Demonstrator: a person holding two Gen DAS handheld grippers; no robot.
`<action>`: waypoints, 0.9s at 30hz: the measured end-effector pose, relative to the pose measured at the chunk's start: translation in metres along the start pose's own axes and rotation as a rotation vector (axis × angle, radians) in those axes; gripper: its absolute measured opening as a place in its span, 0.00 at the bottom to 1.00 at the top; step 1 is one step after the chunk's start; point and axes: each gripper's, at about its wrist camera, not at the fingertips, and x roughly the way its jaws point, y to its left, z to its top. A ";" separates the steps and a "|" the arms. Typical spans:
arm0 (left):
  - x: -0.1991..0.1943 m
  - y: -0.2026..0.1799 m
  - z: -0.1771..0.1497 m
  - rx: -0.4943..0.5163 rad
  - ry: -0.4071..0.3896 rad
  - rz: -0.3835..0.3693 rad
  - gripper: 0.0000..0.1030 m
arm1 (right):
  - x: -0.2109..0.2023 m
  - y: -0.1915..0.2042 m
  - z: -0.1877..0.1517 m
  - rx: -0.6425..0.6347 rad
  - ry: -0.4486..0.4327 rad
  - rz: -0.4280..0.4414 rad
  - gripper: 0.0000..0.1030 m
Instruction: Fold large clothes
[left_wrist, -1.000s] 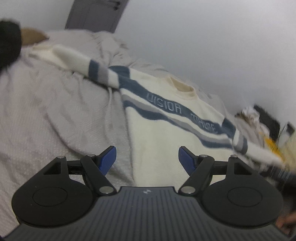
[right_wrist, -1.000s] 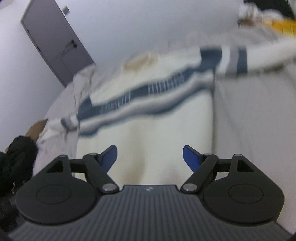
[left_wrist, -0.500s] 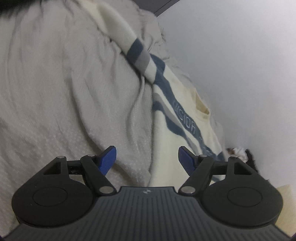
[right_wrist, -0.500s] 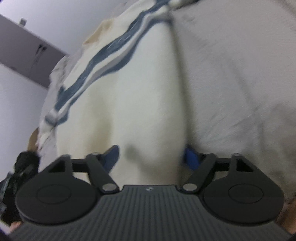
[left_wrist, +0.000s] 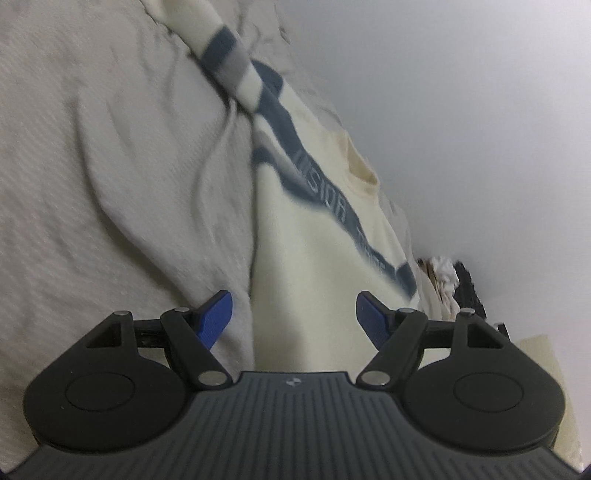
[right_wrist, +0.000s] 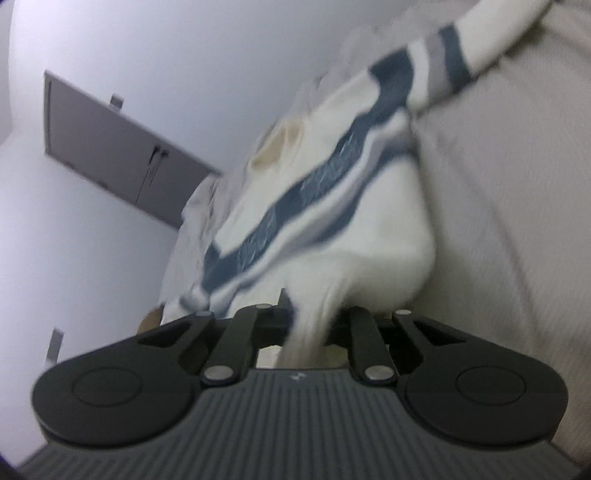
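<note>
A cream sweater (left_wrist: 317, 243) with blue and grey chest stripes lies spread on a grey bedspread (left_wrist: 92, 166). Its sleeve (left_wrist: 225, 62) runs to the upper left. My left gripper (left_wrist: 294, 314) is open, its blue pads on either side of the sweater's lower left edge, just above the fabric. In the right wrist view the same sweater (right_wrist: 332, 206) is bunched at its hem, and my right gripper (right_wrist: 308, 325) is shut on that hem; its fingertips are hidden by cloth.
A white wall (left_wrist: 461, 110) stands behind the bed. A grey door (right_wrist: 110, 147) is at the far left. A pile of clutter (left_wrist: 447, 280) sits past the sweater's far side. Bedspread (right_wrist: 517, 221) stretches right of the sweater.
My right gripper moved down onto the sweater's hem and closed on it, bunching the cloth. My left gripper dropped closer to the sweater's left edge and stayed open.
</note>
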 end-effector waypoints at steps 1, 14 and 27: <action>0.003 -0.002 -0.002 0.007 0.007 -0.006 0.76 | 0.001 -0.004 0.012 0.004 -0.015 -0.014 0.14; 0.063 -0.022 -0.050 0.091 0.173 -0.055 0.75 | 0.031 -0.076 0.069 0.077 -0.048 -0.205 0.13; 0.098 -0.032 -0.088 0.120 0.277 -0.022 0.61 | 0.017 -0.065 0.060 0.050 -0.047 -0.138 0.14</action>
